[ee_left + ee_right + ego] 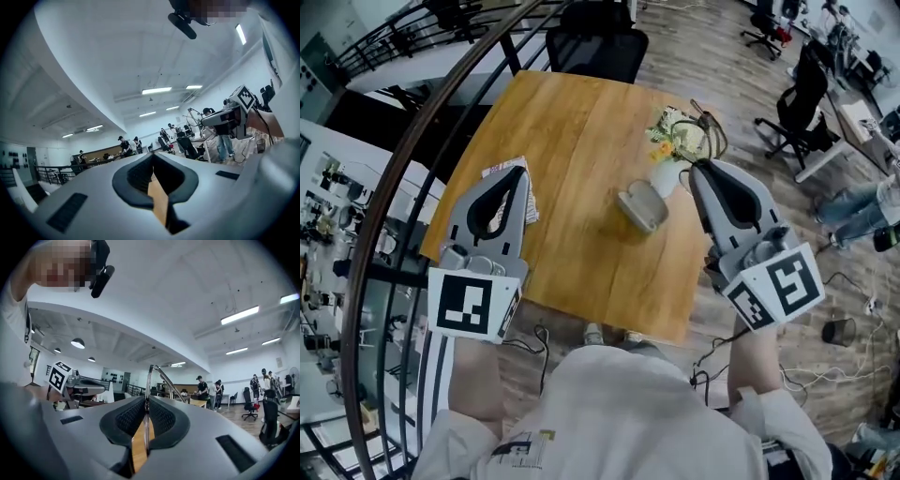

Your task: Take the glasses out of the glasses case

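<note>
A curved railing [414,141] sweeps past at left as a person in a pale shirt holds two grippers level above a wooden table [581,141]. The left gripper [523,171] has its tips together and carries nothing; under it on the table lies a printed paper [495,172], its print too small to read. Mid-table sits the grey glasses case [642,206], just beside a white vase of flowers [667,173]. The glasses [148,380] are out of the case, up off the table and above and to the right of it, their thin metal frame pinched between the nearly closed jaws of the right gripper [698,169]. Black office chairs stand behind the table [595,47] and at far right [802,94].
</note>
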`<state>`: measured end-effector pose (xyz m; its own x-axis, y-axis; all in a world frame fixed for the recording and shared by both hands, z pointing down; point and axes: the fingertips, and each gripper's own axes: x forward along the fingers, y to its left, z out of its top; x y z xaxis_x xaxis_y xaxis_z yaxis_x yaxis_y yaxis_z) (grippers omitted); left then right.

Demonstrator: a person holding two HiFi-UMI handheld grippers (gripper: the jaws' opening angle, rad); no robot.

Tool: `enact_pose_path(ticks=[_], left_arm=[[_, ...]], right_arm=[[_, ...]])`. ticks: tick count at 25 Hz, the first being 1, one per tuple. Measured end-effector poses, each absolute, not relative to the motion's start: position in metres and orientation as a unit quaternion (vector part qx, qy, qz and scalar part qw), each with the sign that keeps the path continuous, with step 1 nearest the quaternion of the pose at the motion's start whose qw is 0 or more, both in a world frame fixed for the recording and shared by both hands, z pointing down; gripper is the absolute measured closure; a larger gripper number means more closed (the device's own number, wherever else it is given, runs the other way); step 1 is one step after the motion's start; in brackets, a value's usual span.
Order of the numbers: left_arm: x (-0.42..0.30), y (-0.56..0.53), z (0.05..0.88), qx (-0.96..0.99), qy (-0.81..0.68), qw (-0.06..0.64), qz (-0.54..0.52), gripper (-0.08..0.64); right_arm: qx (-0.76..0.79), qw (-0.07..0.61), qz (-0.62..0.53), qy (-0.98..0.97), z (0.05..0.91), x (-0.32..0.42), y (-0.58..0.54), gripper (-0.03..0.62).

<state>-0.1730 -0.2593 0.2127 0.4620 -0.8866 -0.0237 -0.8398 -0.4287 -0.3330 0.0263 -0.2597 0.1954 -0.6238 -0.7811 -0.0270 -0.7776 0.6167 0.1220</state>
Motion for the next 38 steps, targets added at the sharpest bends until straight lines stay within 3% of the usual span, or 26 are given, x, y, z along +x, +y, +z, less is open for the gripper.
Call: enact_pose_path(ticks=[13, 27, 38], left_arm=[[-0.157, -0.209, 0.188, -0.843, 0.507, 0.174, -0.049, 0.543], [-0.159, -0.207, 0.244, -0.842, 0.521, 0.127, -0.066, 0.543], [-0.161, -0.211, 0.249, -0.842, 0.522, 0.115, -0.075, 0.543]], right_arm=[[0.451, -0.054, -0.082, -0.887, 0.160, 0.050, -0.202, 0.545], [0.441, -0.001, -0.035, -0.897, 0.231, 0.044, -0.192, 0.545], [0.441, 0.003, -0.030, -0.897, 0.232, 0.046, -0.202, 0.545]])
